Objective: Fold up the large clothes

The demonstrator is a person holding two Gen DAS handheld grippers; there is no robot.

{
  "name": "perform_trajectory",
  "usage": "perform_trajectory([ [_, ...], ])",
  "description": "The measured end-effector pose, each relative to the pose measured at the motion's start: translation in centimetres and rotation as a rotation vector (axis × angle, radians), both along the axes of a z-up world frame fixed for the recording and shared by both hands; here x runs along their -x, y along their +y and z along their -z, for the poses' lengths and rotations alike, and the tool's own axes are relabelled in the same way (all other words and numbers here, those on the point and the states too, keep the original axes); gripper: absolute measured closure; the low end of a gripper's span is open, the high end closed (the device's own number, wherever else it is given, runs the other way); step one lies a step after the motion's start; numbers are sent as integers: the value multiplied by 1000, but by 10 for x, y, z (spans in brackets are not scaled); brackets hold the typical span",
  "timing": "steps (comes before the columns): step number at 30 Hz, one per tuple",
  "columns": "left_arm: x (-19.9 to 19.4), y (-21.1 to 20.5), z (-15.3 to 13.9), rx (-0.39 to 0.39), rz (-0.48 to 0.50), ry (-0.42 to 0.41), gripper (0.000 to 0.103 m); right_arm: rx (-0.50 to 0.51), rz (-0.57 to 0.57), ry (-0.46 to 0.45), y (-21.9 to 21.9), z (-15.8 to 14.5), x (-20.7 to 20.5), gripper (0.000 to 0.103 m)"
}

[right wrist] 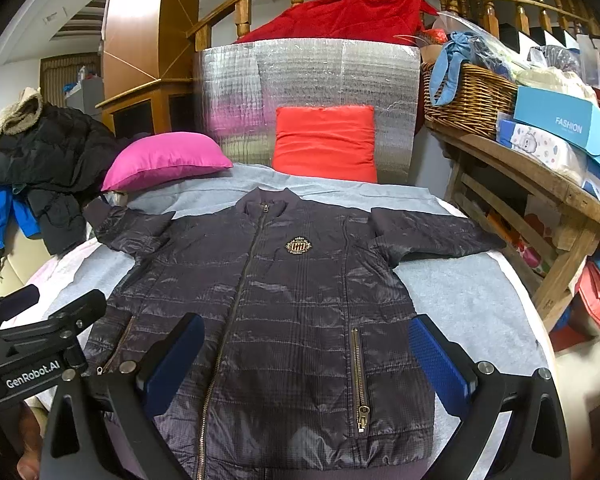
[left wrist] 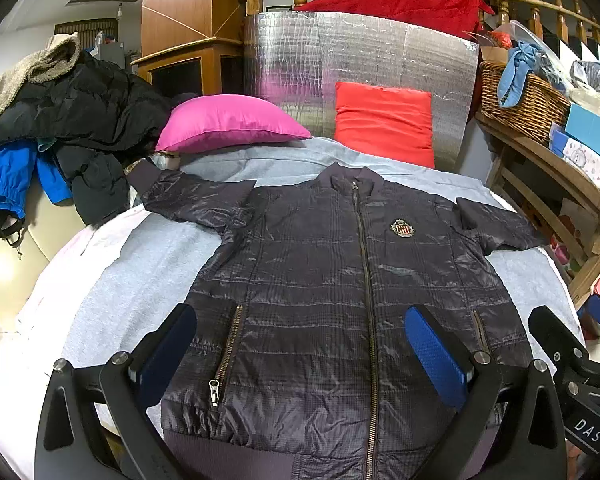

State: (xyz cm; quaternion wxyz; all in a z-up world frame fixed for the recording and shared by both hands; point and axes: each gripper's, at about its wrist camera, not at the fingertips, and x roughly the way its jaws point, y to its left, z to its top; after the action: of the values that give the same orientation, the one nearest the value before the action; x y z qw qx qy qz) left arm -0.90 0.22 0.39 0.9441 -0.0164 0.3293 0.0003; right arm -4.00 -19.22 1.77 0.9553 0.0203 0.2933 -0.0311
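Note:
A dark grey quilted jacket [left wrist: 320, 280] lies flat, front up and zipped, on a grey cloth; it also shows in the right wrist view [right wrist: 280, 300]. Both sleeves are spread out to the sides. A gold crest badge [left wrist: 402, 228] sits on its chest. My left gripper [left wrist: 300, 344] is open and empty, hovering above the jacket's lower hem. My right gripper [right wrist: 306, 356] is open and empty, also above the hem, just to the right of the left one. The right gripper's body [left wrist: 560, 352] shows at the edge of the left wrist view.
A pink pillow [left wrist: 228, 122] and a red pillow [left wrist: 384, 120] lie beyond the collar against a silver foil panel [left wrist: 360, 52]. A heap of dark and blue coats [left wrist: 60, 128] is on the left. A wooden shelf with a wicker basket [right wrist: 464, 96] and boxes stands on the right.

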Motion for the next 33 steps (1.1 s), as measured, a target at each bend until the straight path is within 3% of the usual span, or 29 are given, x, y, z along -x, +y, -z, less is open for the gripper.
perform_trajectory([
  [33,-3,4,3,3,-1,8,0,-16,-4,8,-3,2,-1,0],
])
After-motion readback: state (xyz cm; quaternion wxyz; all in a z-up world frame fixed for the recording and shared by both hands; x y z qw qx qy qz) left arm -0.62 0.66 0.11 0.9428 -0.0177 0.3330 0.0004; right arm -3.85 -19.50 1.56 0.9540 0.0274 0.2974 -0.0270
